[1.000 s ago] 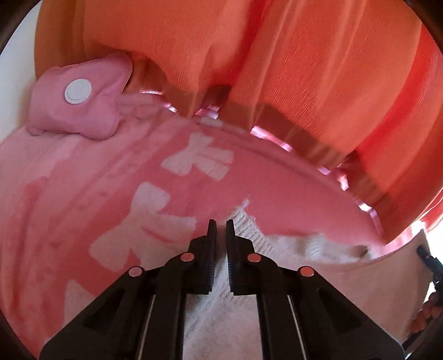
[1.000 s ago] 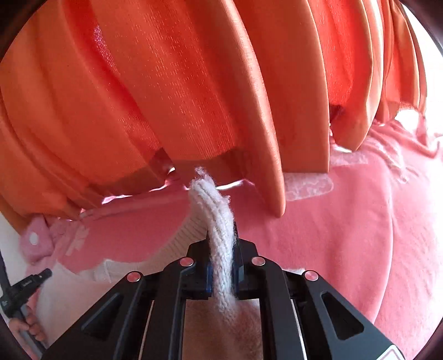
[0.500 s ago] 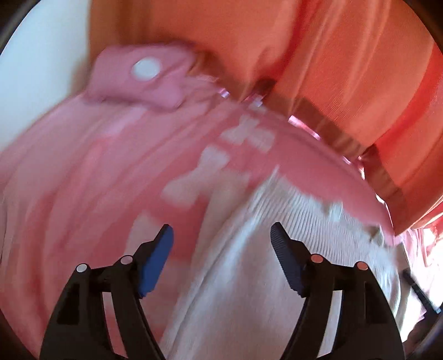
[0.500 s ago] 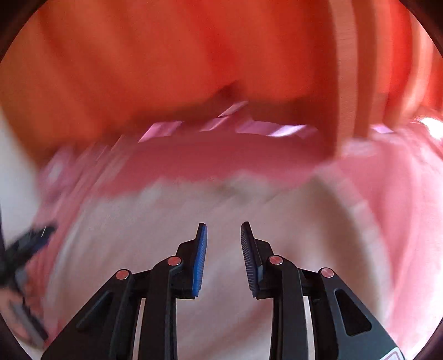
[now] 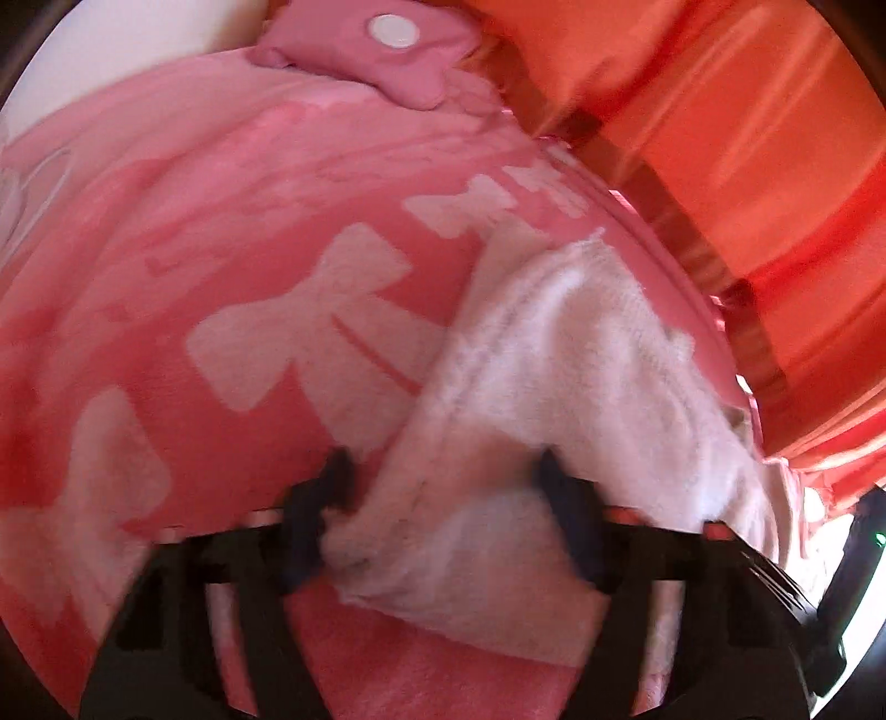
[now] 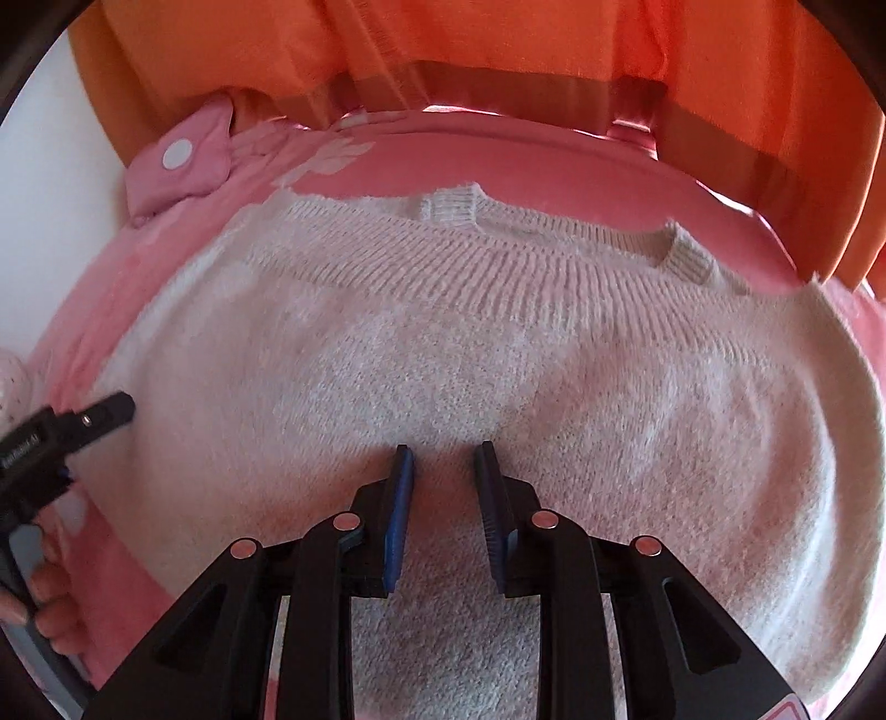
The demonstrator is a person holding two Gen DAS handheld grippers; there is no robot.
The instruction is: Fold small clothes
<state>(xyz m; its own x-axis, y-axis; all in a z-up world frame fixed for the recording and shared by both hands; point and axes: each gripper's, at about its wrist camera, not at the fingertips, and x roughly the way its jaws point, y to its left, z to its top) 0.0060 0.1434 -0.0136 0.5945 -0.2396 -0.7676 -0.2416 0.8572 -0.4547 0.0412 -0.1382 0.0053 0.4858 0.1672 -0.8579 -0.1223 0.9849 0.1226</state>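
The white sweater lies flat on the pink blanket, collar toward the orange curtain; the right gripper hovers over the sweater's middle, fingers slightly apart, gripping nothing; the left gripper, blurred, straddles the sweater's edge, fingers just closing, still apart.

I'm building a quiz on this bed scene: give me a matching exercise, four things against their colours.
Things:
1. knitted sweater
2. blanket with bows
3. curtain
4. right gripper pads

Colours:
A. orange
B. blue
C. cream white
D. pink

Pairs: 1-C, 2-D, 3-A, 4-B
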